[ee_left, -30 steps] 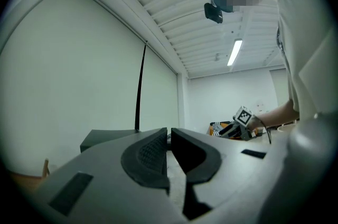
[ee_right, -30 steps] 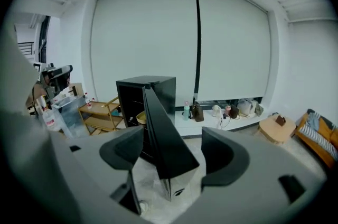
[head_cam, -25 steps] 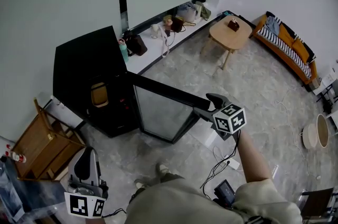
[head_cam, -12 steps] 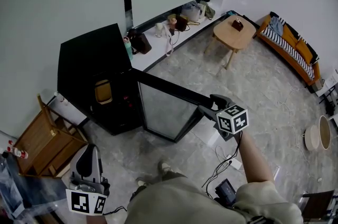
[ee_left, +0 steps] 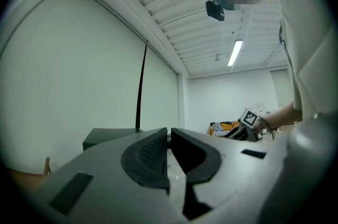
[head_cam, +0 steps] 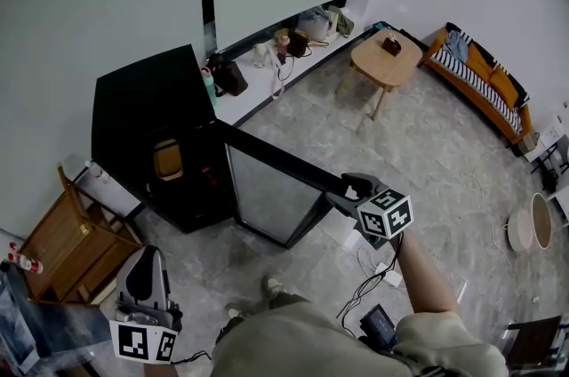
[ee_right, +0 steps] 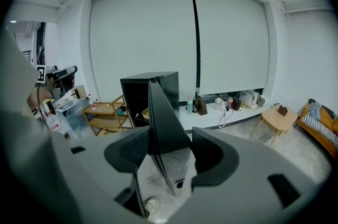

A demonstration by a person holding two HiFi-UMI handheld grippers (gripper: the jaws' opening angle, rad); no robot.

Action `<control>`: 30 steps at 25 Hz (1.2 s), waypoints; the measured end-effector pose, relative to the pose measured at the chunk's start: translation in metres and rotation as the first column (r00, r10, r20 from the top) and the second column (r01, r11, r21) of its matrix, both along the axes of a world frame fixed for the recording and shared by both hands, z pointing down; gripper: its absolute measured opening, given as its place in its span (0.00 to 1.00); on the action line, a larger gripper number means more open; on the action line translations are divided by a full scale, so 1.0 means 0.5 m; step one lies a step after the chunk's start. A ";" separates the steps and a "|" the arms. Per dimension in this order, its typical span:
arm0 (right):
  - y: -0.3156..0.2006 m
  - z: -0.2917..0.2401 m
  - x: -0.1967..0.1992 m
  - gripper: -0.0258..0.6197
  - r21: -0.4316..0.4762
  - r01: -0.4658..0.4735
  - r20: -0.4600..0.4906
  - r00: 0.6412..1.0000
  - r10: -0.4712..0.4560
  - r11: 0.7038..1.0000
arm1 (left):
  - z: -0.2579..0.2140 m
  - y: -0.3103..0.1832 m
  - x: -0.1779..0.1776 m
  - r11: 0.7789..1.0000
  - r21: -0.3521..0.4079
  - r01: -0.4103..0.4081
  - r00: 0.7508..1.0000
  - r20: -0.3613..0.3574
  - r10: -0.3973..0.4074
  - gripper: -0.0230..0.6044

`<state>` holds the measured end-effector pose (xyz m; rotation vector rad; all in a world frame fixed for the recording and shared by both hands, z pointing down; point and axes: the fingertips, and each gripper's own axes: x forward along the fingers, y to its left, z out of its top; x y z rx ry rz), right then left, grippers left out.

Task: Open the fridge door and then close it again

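No legible text, no brand, no number (all too small)

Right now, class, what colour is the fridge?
The fridge is black; the head view shows it best.

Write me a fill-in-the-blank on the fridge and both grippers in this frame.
1. The fridge door stands ____.
2. The right gripper's fingers straddle the ____ free edge.
3. The left gripper's fingers are ____, with nothing between them.
Missing: open; door's; shut.
Note: the right fingers have just been closing, door between them, not yet clamped.
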<state>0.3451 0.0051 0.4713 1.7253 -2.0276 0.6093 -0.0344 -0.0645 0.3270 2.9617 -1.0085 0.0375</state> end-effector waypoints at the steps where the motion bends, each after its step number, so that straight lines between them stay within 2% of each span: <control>1: 0.005 -0.002 -0.007 0.41 -0.002 0.009 0.002 1.000 -0.009 1.000 | -0.002 -0.001 0.001 1.000 0.000 -0.001 1.000 -0.002 0.001 0.08; 16: 0.044 -0.001 -0.199 0.39 -0.017 0.185 0.090 0.979 -0.183 0.983 | 0.011 0.005 -0.039 1.000 -0.004 0.005 1.000 -0.008 -0.005 0.08; 24: 0.047 -0.002 -0.317 0.41 -0.003 0.182 0.172 0.969 -0.179 0.983 | 0.030 0.008 -0.089 0.999 -0.016 0.030 1.000 -0.004 -0.030 0.08; 30: 0.046 -0.008 -0.420 0.43 0.012 0.294 0.210 0.934 -0.290 0.956 | 0.037 0.007 -0.128 0.998 -0.022 0.053 0.999 -0.003 -0.054 0.08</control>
